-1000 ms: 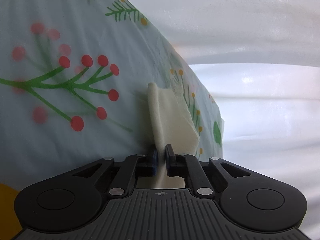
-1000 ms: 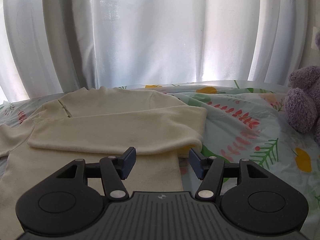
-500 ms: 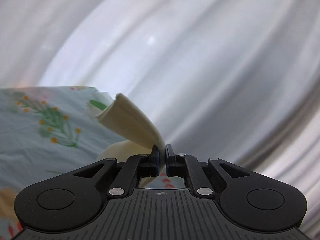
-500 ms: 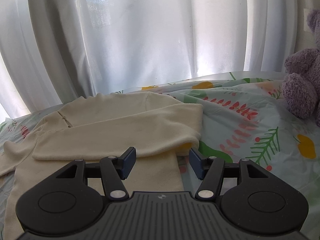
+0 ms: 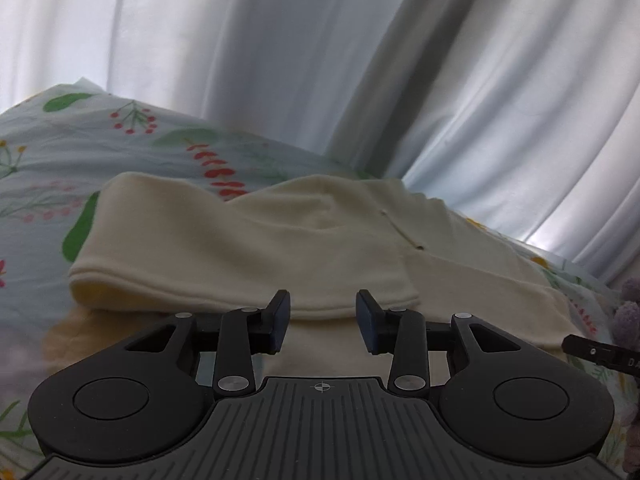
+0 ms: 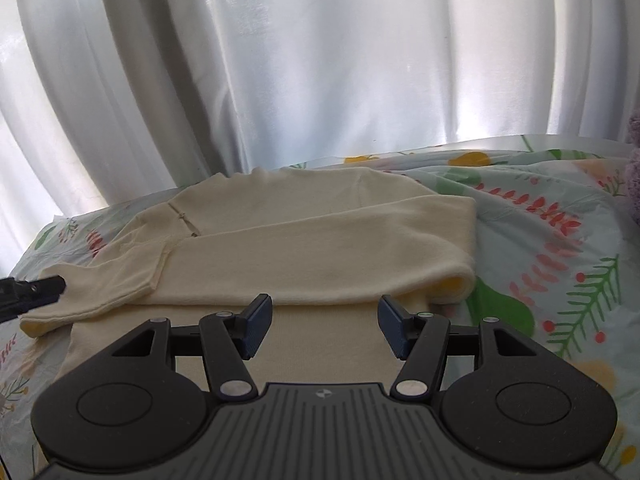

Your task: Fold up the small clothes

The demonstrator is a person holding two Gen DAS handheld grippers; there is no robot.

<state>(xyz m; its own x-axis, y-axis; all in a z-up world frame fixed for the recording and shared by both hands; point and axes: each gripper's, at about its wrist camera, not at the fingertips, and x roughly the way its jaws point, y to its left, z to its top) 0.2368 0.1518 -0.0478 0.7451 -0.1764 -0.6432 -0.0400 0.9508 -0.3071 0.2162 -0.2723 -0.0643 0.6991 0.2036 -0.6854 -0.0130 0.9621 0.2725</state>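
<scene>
A small cream long-sleeved sweater [image 6: 304, 248] lies flat on a floral bedsheet [image 6: 560, 264], both sleeves folded across its chest. It also shows in the left wrist view [image 5: 280, 248]. The left sleeve [image 5: 208, 256] lies across the body, its cuff just ahead of my left gripper [image 5: 322, 316], which is open and empty. My right gripper [image 6: 322, 324] is open and empty, hovering over the sweater's lower body below the folded right sleeve [image 6: 340, 256]. The left gripper's tip shows at the left edge of the right wrist view [image 6: 32, 292].
White curtains [image 6: 320, 72] hang right behind the bed. A purple plush toy [image 5: 628, 316] sits at the far right on the sheet. The right gripper's tip [image 5: 600, 354] pokes in at the right edge of the left wrist view.
My left gripper carried the left sleeve over the sweater's body, let it go and opened. The right gripper stayed open over the lower body.
</scene>
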